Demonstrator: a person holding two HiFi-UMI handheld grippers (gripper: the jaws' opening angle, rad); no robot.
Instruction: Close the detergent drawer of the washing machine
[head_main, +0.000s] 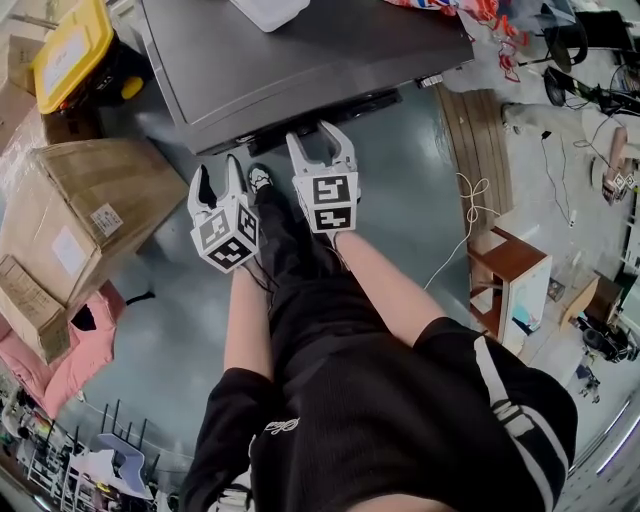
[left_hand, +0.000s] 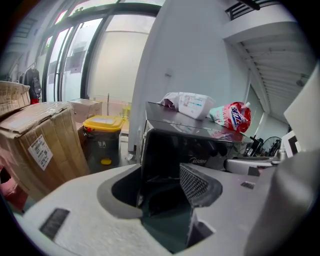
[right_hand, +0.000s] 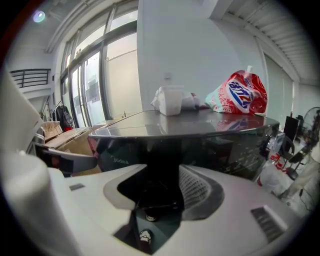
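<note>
- The detergent drawer (head_main: 330, 108) shows as a dark strip standing a little proud of the washing machine (head_main: 300, 50), at its front edge on the side facing me. I judge it is not yet pushed home.
- The strip's long axis runs along the front of the washing machine, so the way in is straight away from me, into the machine's body.
- My right gripper (head_main: 318, 140) is the nearer one. It sits just in front of the washing machine and its tips point at the strip from close by. I cannot tell whether they touch it.
- In the right gripper view my fingers (right_hand: 197, 187) are spread wide, with the machine's dark front filling the gap between them. They pinch nothing.
- My left gripper (head_main: 218, 175) hangs farther back from the washing machine, off its front left corner.
- Its fingers (left_hand: 192, 182) are also spread and hold nothing.
- On top of the washing machine lie a red-and-white detergent bag (right_hand: 235, 95) and a white pack (right_hand: 170, 100), both well back from the front edge.
- To the left of the washing machine are cardboard boxes (head_main: 90, 210) and a yellow-lidded bin (head_main: 70, 45), standing on the floor (head_main: 400, 200).
</note>
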